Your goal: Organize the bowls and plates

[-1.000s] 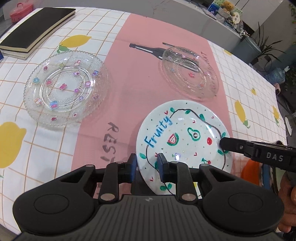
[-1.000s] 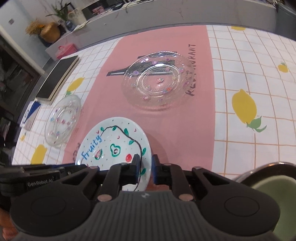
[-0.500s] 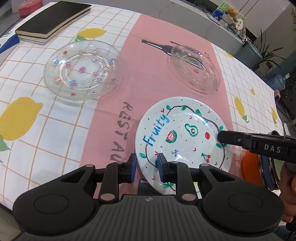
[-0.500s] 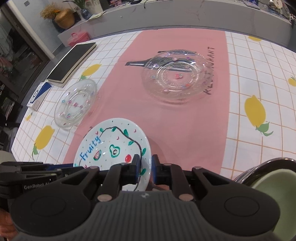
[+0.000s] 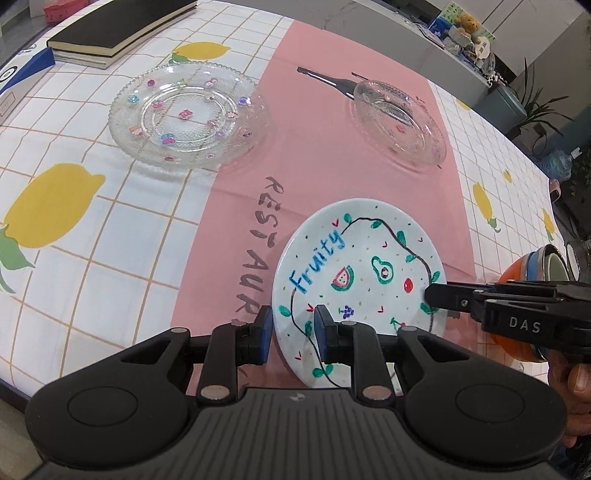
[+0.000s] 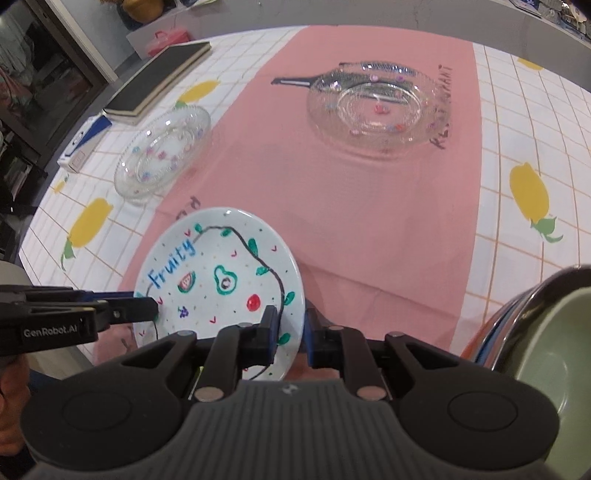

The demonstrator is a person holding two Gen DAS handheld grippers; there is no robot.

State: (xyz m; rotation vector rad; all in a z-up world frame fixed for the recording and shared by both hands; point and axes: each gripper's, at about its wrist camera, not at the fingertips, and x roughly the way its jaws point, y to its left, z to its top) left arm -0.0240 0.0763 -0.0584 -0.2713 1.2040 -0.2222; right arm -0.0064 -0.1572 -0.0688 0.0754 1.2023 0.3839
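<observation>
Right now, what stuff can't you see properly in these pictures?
- Fruity plate: its near rim hides behind the left gripper in the left wrist view.
- Green bowl: cut off by the right wrist view's edge.
- Orange bowl: mostly behind the right gripper in the left wrist view.
- Shelf toys: too small.

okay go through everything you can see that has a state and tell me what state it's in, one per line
Fruity plate: face up, held at two rim spots, appears raised.
Left gripper: shut on the plate's near rim.
Right gripper: shut on the plate's opposite rim.
Left glass plate: upright on the cloth, empty.
Far glass plate: upright, empty.
Black notebook: closed, lying flat.
Green bowl: upright, nested in others.
</observation>
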